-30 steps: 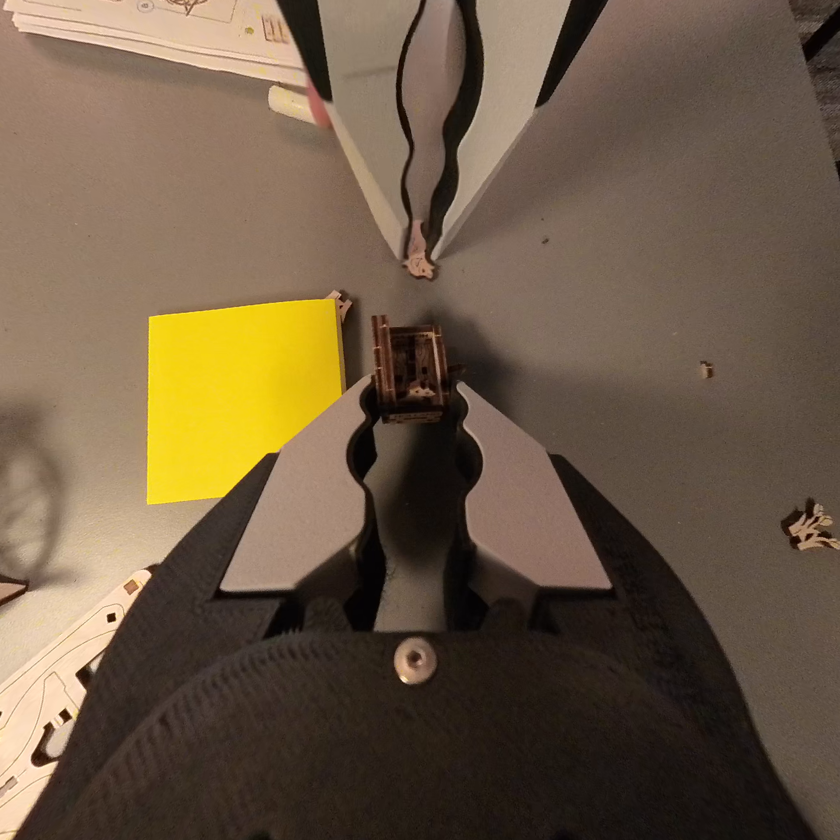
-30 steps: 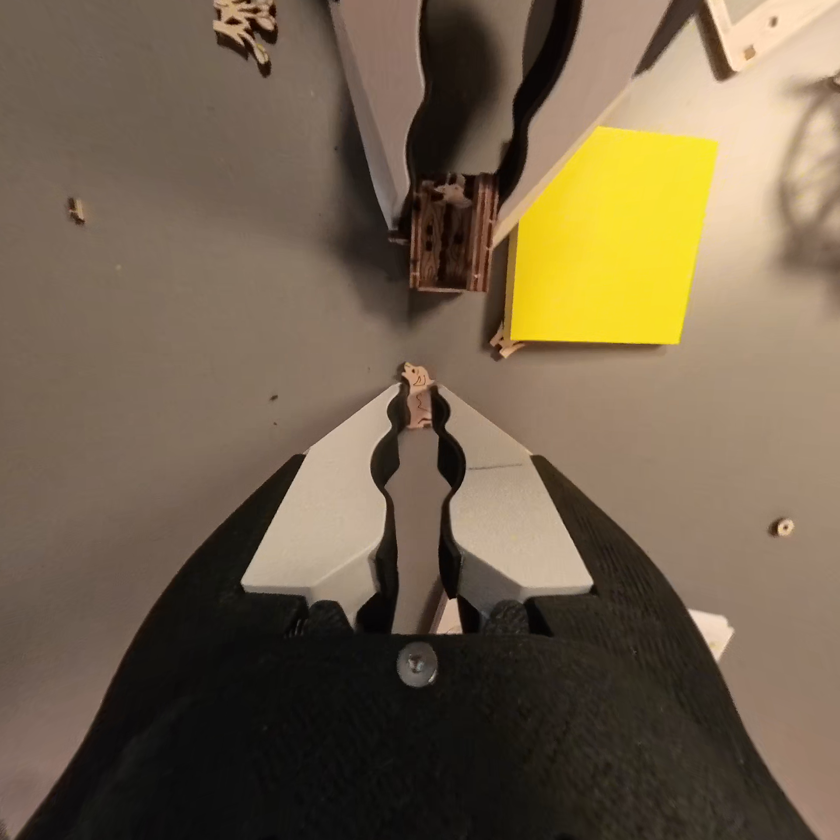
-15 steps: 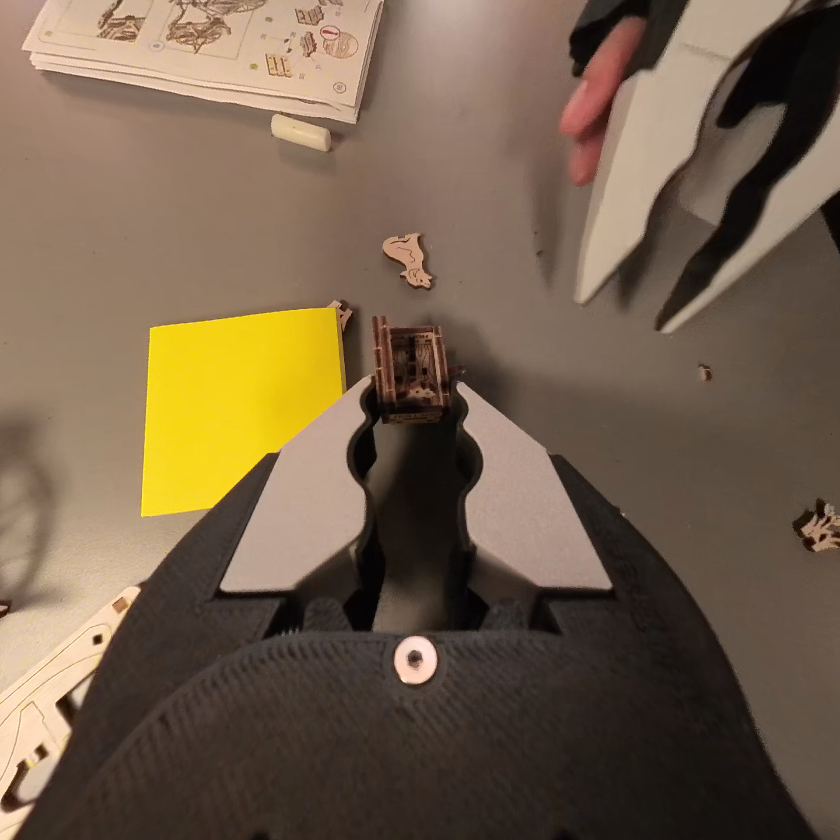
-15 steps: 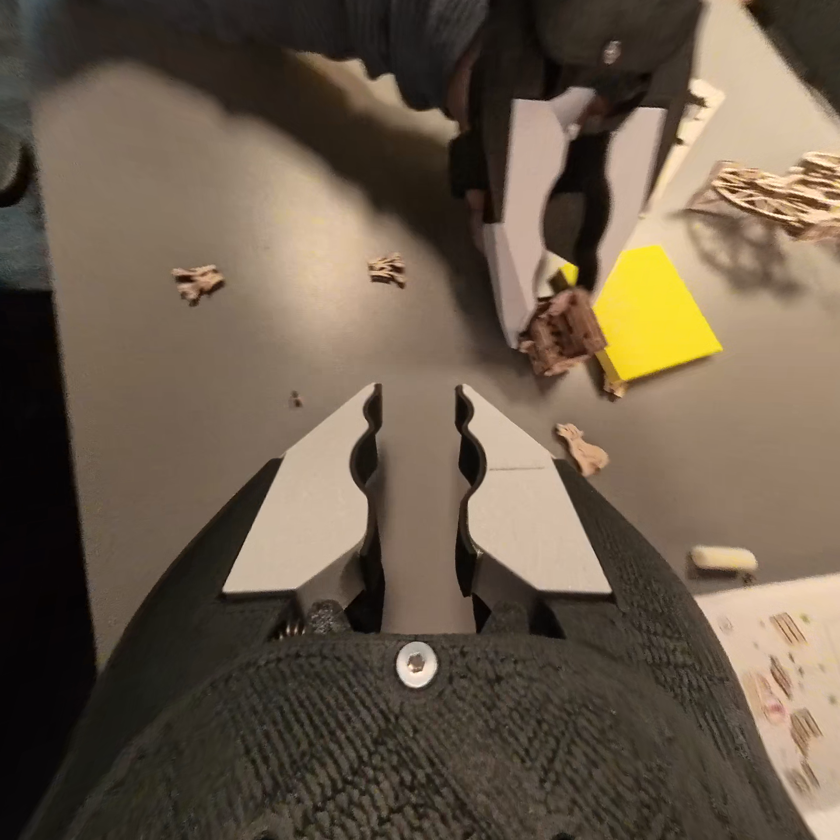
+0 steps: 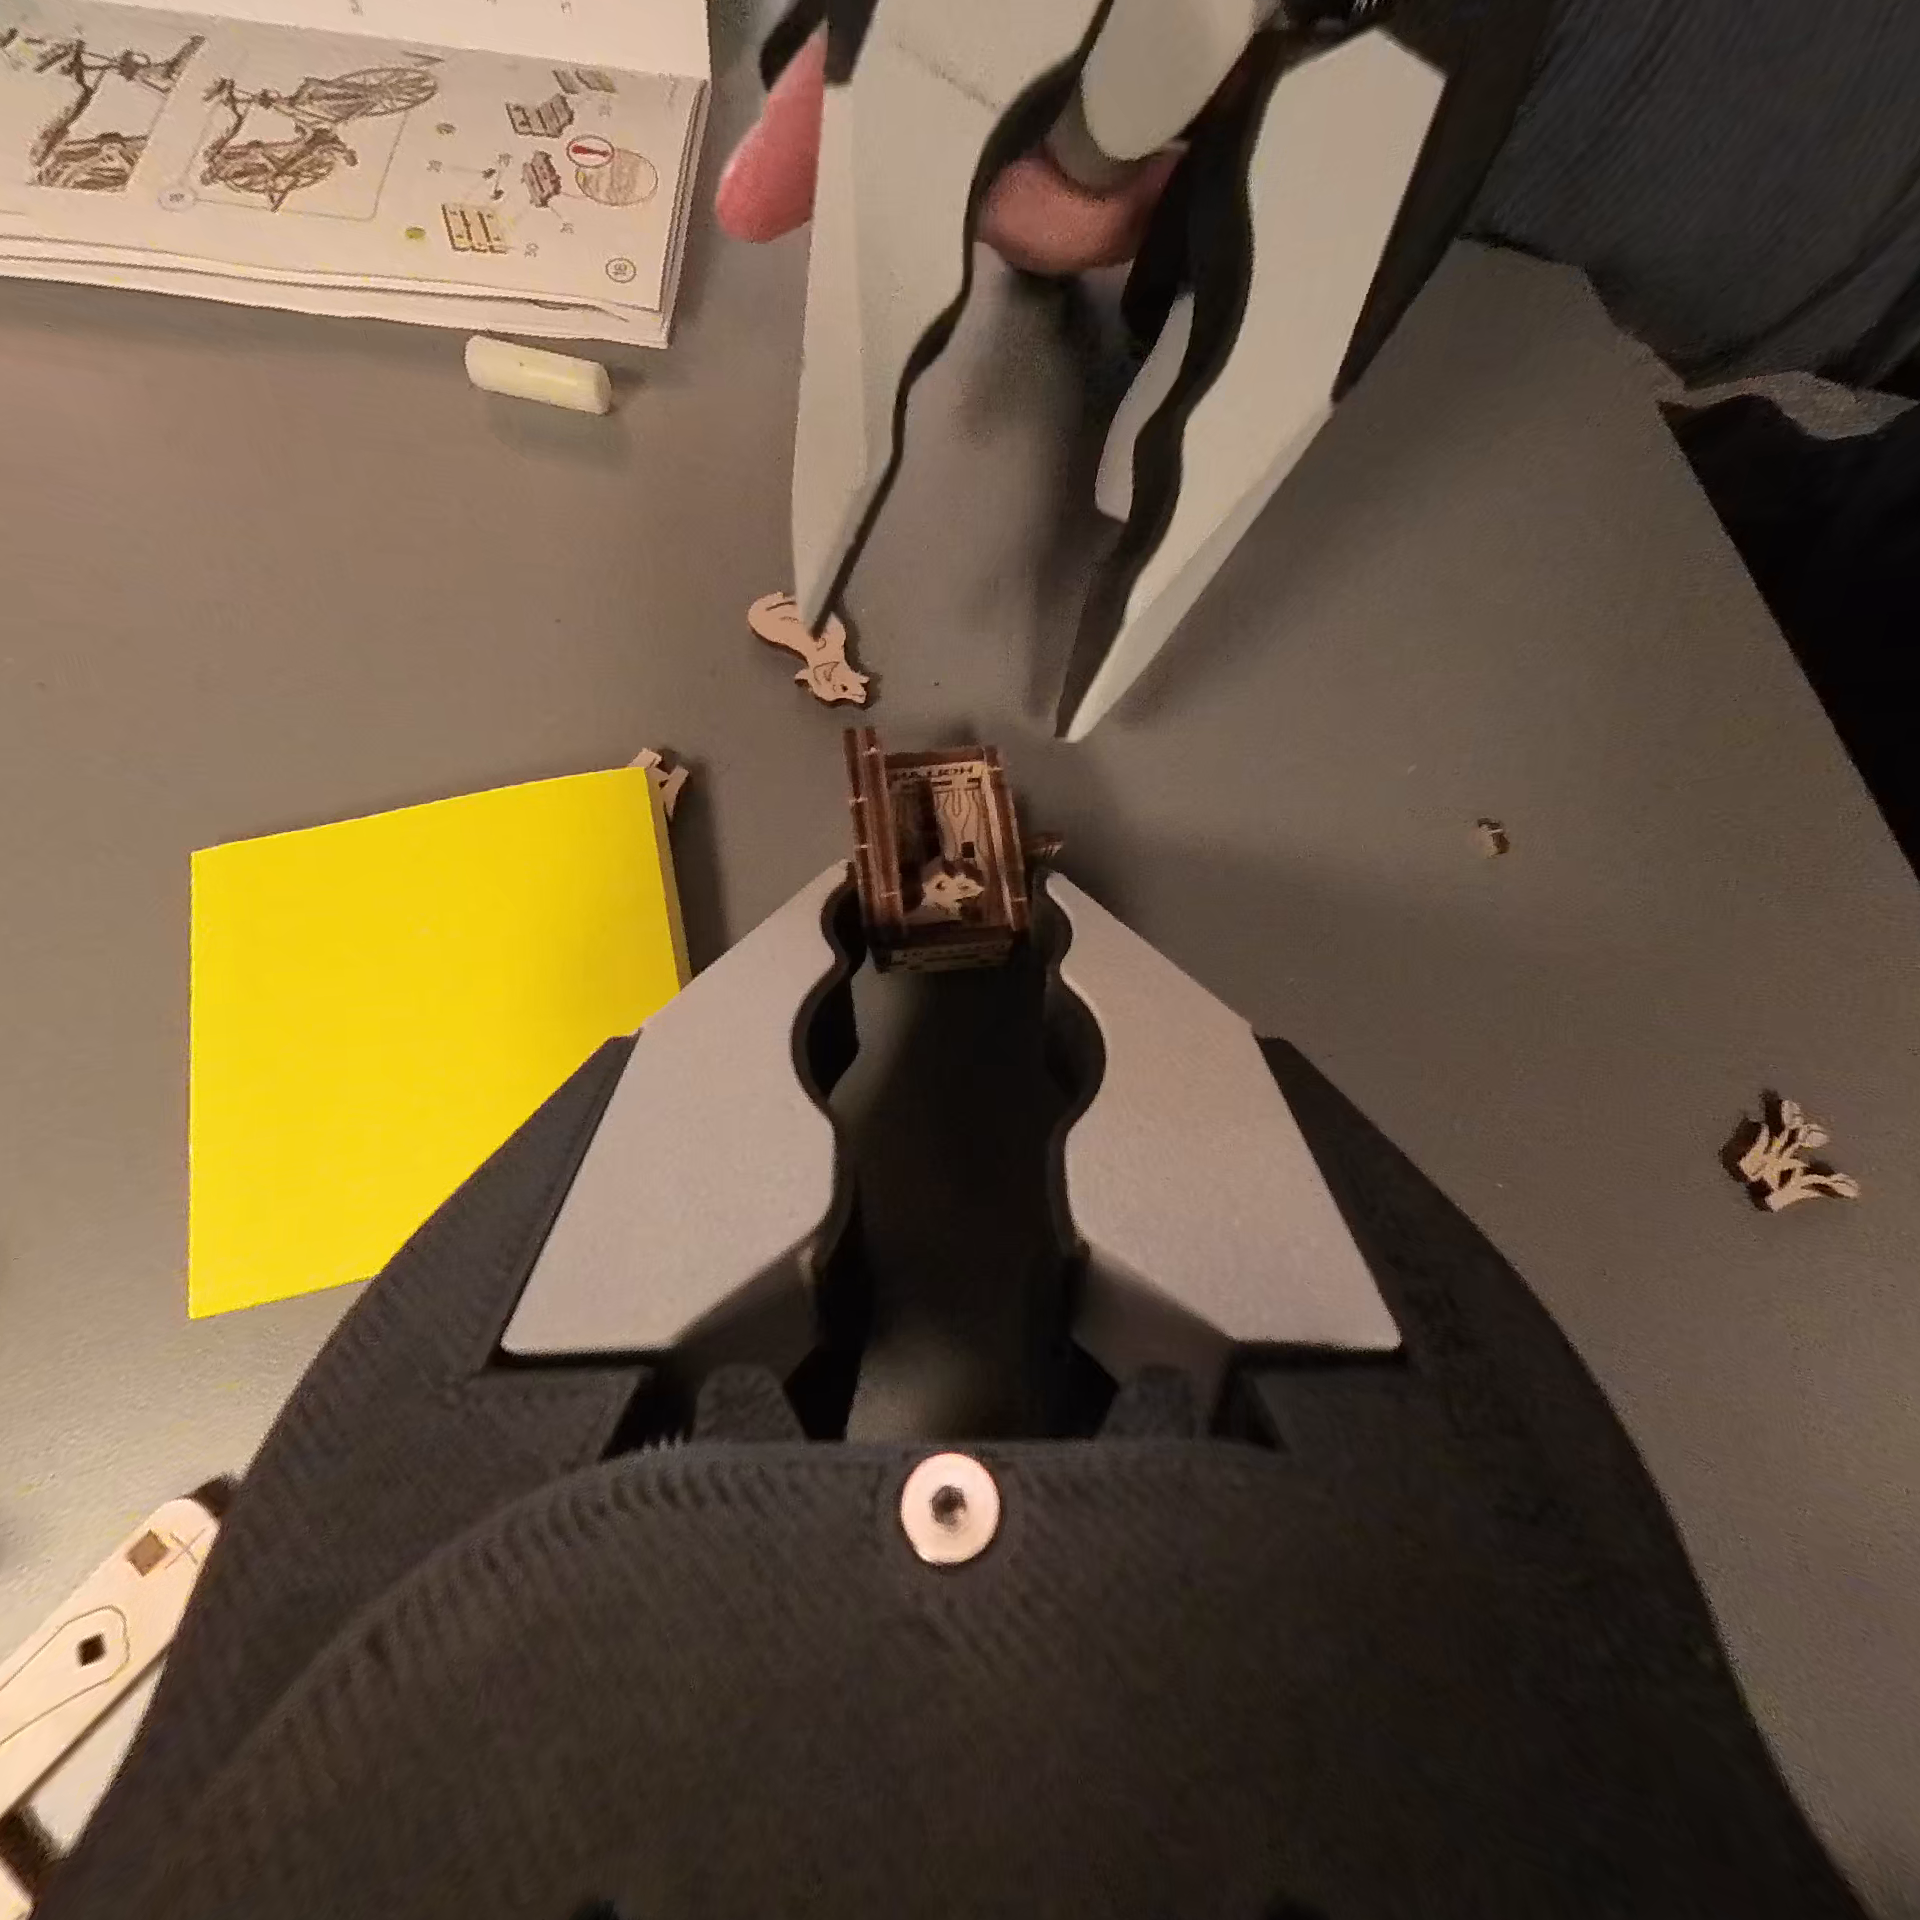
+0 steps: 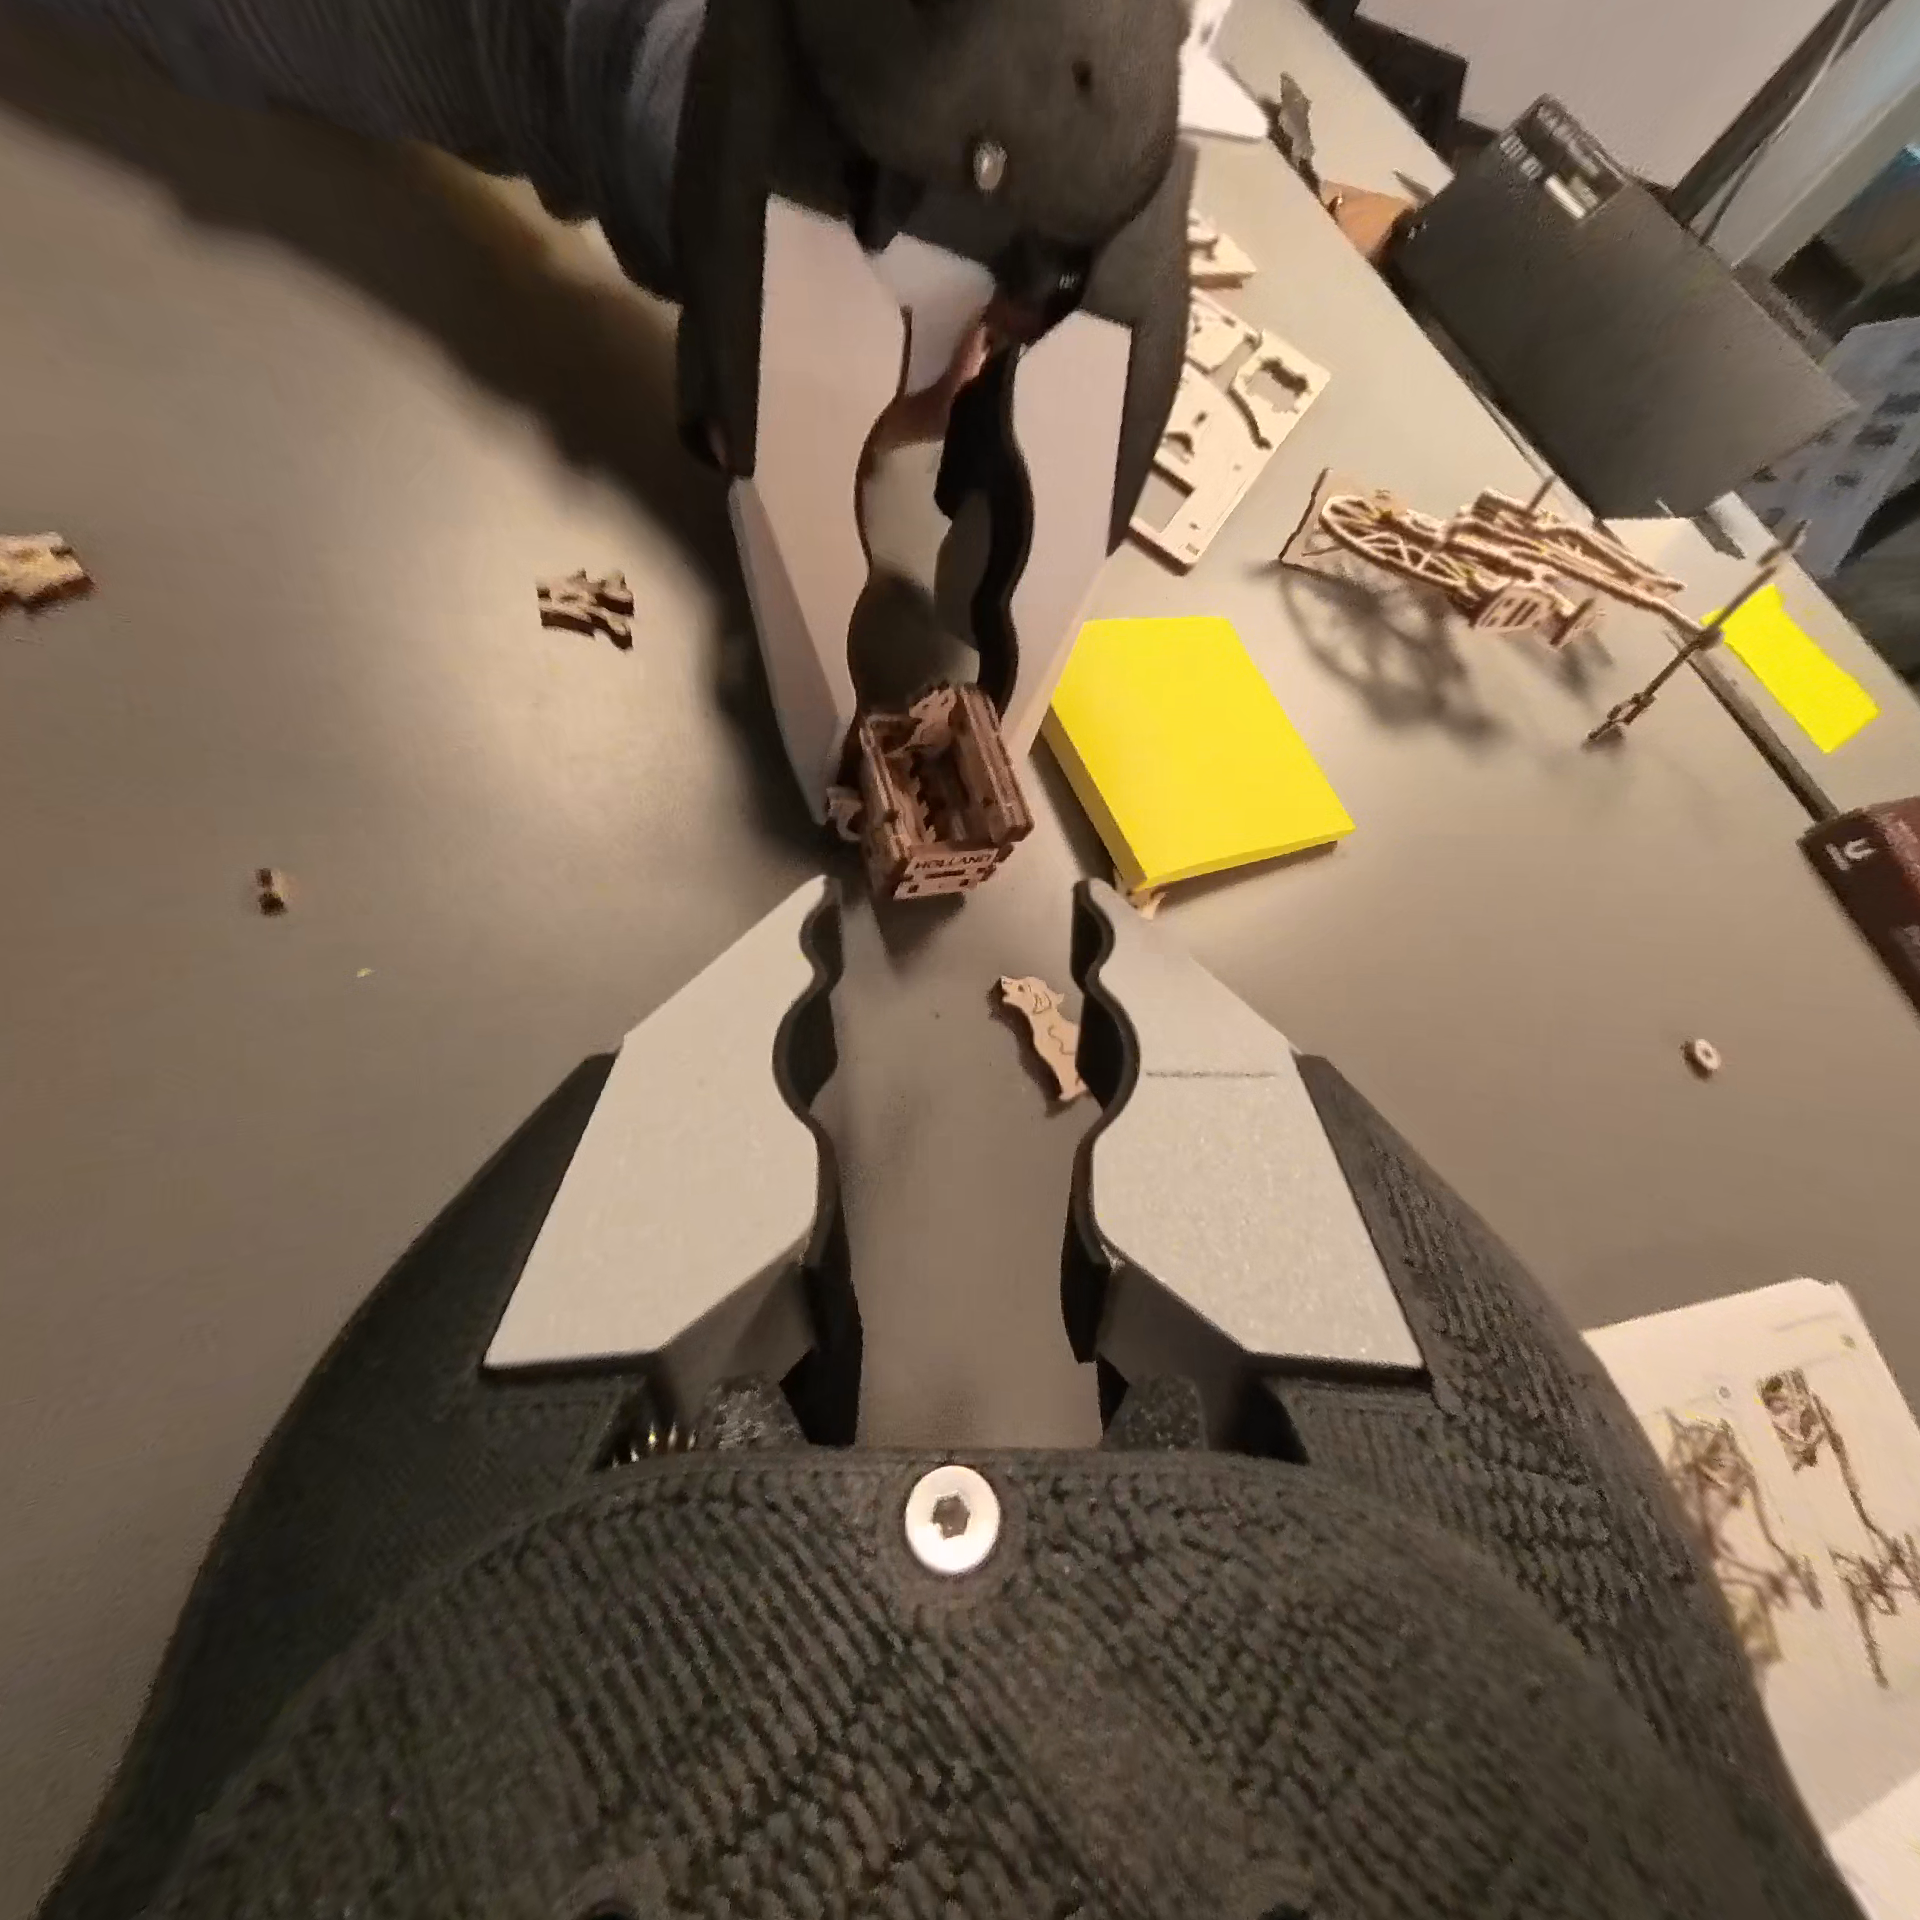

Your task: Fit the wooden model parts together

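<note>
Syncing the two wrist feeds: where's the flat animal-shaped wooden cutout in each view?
Left wrist view: animal cutout lies on the table above centre, beyond the small wooden crate, under the far claw's left fingertip.
Right wrist view: cutout lies just right of centre, between this claw's fingers, by the right one.
Shared landmark: yellow notepad.

My left gripper (image 5: 943,883) pinches the wooden box (image 5: 935,857) on the table (image 5: 1351,987). The right gripper (image 5: 945,675) hangs spread beyond it, one tip over a squirrel piece (image 5: 805,649).
</note>
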Tool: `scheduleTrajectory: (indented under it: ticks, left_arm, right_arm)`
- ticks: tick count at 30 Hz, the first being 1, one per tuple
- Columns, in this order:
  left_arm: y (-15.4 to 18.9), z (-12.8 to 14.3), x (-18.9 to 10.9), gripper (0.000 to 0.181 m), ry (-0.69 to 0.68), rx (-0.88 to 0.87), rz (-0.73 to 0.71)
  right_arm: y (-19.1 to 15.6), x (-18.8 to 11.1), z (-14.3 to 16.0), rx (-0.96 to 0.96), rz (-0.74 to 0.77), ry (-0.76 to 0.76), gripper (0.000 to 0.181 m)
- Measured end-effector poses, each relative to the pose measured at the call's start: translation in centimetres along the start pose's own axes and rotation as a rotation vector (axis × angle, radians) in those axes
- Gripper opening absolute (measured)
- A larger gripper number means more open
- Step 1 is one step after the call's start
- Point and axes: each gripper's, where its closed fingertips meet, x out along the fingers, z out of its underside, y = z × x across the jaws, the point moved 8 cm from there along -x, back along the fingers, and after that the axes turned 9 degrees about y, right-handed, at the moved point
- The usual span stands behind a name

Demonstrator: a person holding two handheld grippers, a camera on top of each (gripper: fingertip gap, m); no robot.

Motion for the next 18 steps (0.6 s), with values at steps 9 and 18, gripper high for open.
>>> scheduleTrajectory:
  ticks: [9, 18]
  left_arm:
    - [0.14, -0.04, 0.09, 0.038, -0.005, 0.017, -0.002]
    - [0.31, -0.08, 0.12, 0.043, -0.014, 0.018, 0.000]
  right_arm:
    - [-0.44, 0.34, 0.28, -0.050, -0.010, -0.039, 0.043]
    - [-0.38, 0.39, 0.31, -0.049, -0.008, -0.045, 0.044]
